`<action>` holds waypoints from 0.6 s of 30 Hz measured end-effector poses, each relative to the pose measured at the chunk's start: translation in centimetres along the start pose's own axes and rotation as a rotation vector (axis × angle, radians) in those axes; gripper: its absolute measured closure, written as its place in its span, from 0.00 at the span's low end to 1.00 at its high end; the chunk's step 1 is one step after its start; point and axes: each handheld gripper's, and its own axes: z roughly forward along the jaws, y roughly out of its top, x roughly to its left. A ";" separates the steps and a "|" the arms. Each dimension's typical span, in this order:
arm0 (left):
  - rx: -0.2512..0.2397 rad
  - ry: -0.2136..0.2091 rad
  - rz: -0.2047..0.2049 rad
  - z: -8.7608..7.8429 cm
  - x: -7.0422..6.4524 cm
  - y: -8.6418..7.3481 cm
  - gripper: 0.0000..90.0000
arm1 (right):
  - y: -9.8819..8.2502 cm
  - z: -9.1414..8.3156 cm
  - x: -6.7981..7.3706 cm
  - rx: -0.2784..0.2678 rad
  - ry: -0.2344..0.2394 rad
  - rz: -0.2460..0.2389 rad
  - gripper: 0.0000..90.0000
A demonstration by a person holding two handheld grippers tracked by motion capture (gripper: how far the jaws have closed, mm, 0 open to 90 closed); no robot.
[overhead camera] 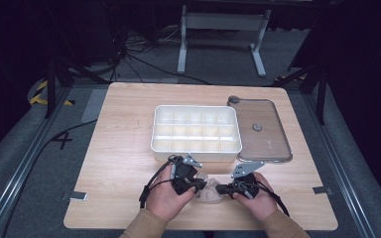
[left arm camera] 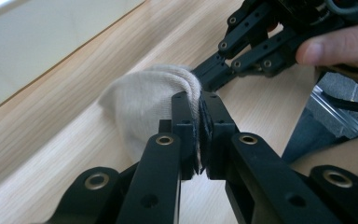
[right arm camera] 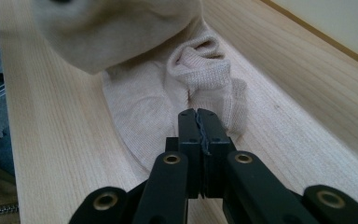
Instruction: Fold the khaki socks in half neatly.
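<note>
A beige sock (overhead camera: pixel 209 194) lies on the wooden table (overhead camera: pixel 124 163) near its front edge, between my two grippers. My left gripper (overhead camera: pixel 198 184) comes at it from the left. In the left gripper view its jaws (left arm camera: pixel 199 100) are closed on a fold of the sock (left arm camera: pixel 144 100), which drapes over the left jaw. My right gripper (overhead camera: pixel 221 189) comes from the right, and its tip (left arm camera: pixel 205 74) touches the sock. In the right gripper view the jaws (right arm camera: pixel 198 113) are pressed together over the sock (right arm camera: pixel 154 102), with no fabric visibly pinched.
A white box with several compartments (overhead camera: pixel 196 154) stands just beyond the grippers. Its translucent lid (overhead camera: pixel 260 130) lies flat to the right of it. Bare wood stretches to the left of the box. A person's hands and tan sleeves enter from the bottom edge.
</note>
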 end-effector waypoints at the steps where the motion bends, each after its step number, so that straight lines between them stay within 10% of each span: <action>1: -0.005 -0.001 0.008 0.4 0.0 0.2 0.95 | 0.0 0.0 0.0 -0.002 0.000 -0.001 1.00; 18: 0.021 -0.036 0.013 4.4 0.0 0.5 0.90 | 0.0 -0.4 -0.2 -0.003 0.006 -0.001 0.97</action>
